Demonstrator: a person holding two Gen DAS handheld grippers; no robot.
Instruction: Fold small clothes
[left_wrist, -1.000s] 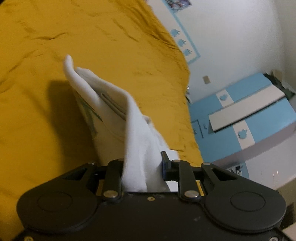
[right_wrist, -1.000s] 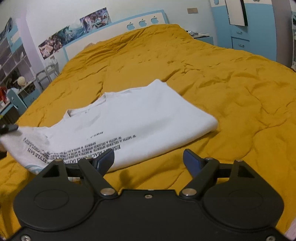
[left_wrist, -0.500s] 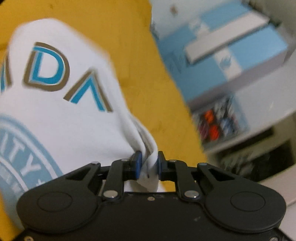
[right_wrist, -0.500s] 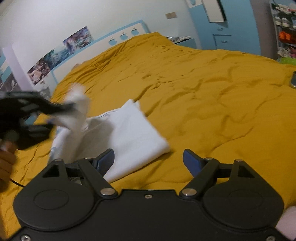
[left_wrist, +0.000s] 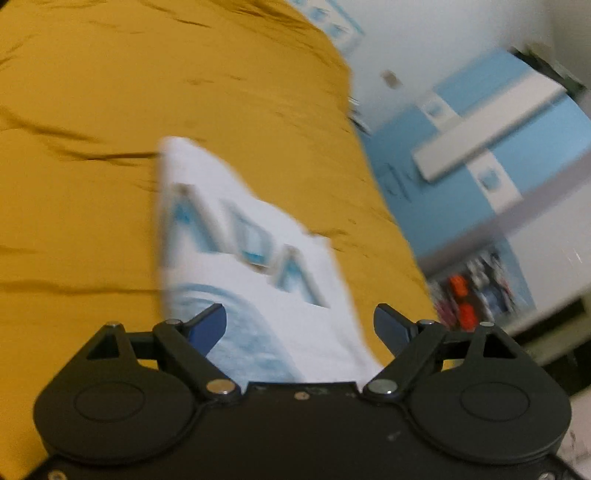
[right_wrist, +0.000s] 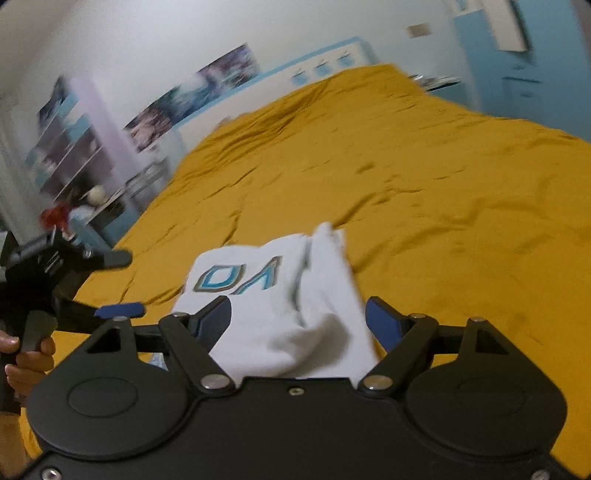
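Right wrist view, left to right: left gripper (right_wrist: 122, 284) spread wide off the folded white T-shirt (right_wrist: 273, 295) lying on the mustard bedspread (right_wrist: 424, 184), long axis running away, right gripper (right_wrist: 299, 317) nearer, fingers parted, straddling its near end.

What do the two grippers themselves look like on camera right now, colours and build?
Both match: the left gripper and right gripper have matte black bodies with two round housings, silver pivot screws, angled black linkage arms, and blue-padded fingers. The right wrist view also shows the left gripper from the side, on a black handle with a trigger, in a bare hand.
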